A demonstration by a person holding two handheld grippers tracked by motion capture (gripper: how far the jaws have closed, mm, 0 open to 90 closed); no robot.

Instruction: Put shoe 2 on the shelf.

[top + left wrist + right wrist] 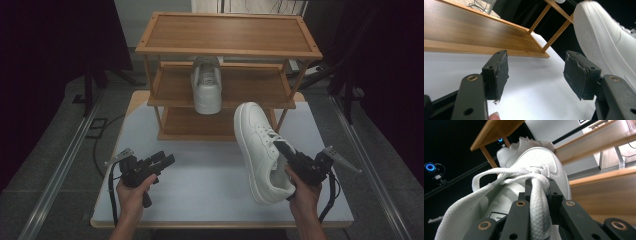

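White table [200, 195] – wooden rack [227, 75], sneaker [261, 150]

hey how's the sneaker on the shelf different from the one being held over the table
The shelf sneaker rests flat on the rack's middle shelf, untouched; the held sneaker is tipped on its side, gripped by the right gripper at its tongue or laces. The shelf sneaker's toe points toward the person; the held sneaker's toe points toward the rack. Both are white lace-ups, seemingly a pair.

No readable text or labels anywhere.

Grey floor [60, 150], floor rails [55, 177], black curtains [50, 35] both sides.
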